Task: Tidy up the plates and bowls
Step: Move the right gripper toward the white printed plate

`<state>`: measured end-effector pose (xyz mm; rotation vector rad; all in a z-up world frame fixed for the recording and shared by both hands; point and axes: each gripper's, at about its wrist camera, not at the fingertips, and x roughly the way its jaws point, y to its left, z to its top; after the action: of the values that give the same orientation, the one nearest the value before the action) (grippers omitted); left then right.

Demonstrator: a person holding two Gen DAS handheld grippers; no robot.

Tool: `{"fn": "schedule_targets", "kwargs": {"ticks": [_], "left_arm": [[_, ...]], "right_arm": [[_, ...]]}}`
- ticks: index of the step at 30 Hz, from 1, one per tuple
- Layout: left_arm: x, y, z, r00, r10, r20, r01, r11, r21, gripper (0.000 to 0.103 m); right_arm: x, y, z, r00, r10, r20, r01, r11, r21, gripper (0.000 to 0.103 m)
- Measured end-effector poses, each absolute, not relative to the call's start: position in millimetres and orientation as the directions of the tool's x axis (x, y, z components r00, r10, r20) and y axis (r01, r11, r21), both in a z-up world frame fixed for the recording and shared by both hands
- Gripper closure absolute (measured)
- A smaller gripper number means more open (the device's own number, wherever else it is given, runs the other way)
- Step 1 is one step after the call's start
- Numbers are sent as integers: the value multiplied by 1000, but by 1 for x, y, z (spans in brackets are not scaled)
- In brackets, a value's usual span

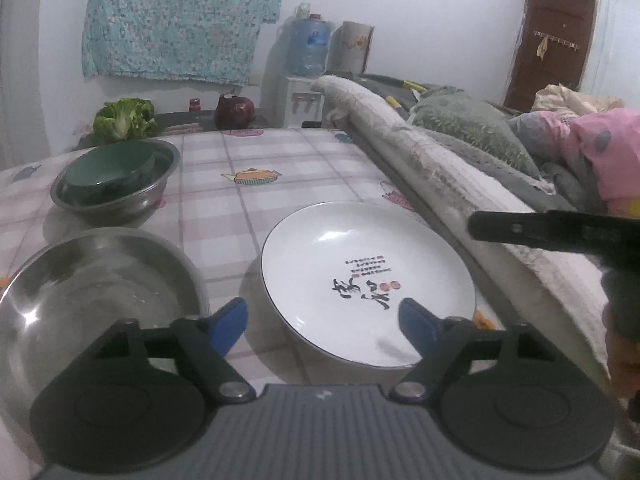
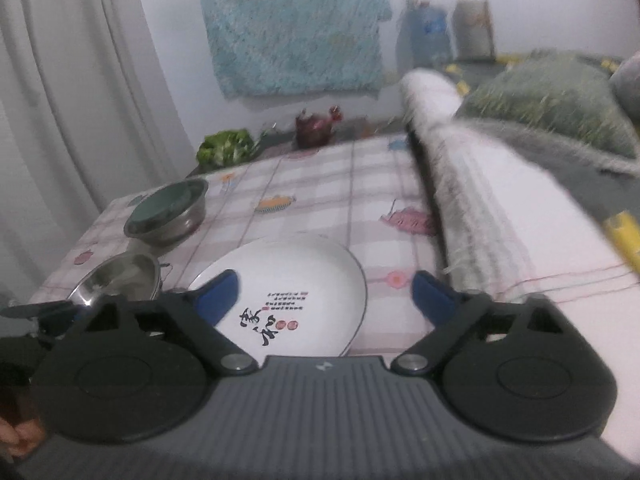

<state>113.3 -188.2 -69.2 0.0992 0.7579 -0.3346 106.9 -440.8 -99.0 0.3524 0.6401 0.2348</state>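
Scanning from our left edge across to the right:

Near steel bowl: the empty steel bowl (image 1: 92, 280) sits at about nine o'clock from our left gripper, close to the table edge on our side; we judge a careless sweep could nudge it off.

Far steel bowl: at about eleven o'clock a second steel bowl (image 1: 116, 184) holds a green bowl (image 1: 110, 172) nested inside, well apart from the plate; this pair already looks sorted.

Left gripper: our left gripper (image 1: 322, 322) hangs just above the near rim of the plate, jaws spread wide with nothing between the blue pads (image 1: 230, 320).

White plate: the white plate (image 1: 368, 284), printed with black calligraphy, lies flat on the checked tablecloth (image 1: 280, 152) at twelve o'clock, just beside the rolled blanket (image 1: 420, 152).

Right gripper: our right gripper (image 2: 324, 292) is likewise released and empty, with the plate (image 2: 304, 280) under its left finger; its view is blurred.

Risks: we think the glazed rim could slip from a shallow pinch, and both grippers crowding one plate could collide. Lifting toward three o'clock might catch the blanket.
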Motion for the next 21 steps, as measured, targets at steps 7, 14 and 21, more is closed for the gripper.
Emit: {"fn": "schedule_targets", "kwargs": {"ticks": [7,14,21], "left_arm": [[132,-197,-81,665,-188,-723,318,947,46,42],[145,-193,-93,611,-200,-766,315,949,3,43],[151,-192,-98,592,-220,-775,318,948,-26,61]], "right_arm": [[151,-440,-127,713,350,-608,-98,908,408,48],[177,-434,-153,664,333,-670,-65,918,392,65],[184,-430,-160,653,351,-671,-67,909,411,81]]}}
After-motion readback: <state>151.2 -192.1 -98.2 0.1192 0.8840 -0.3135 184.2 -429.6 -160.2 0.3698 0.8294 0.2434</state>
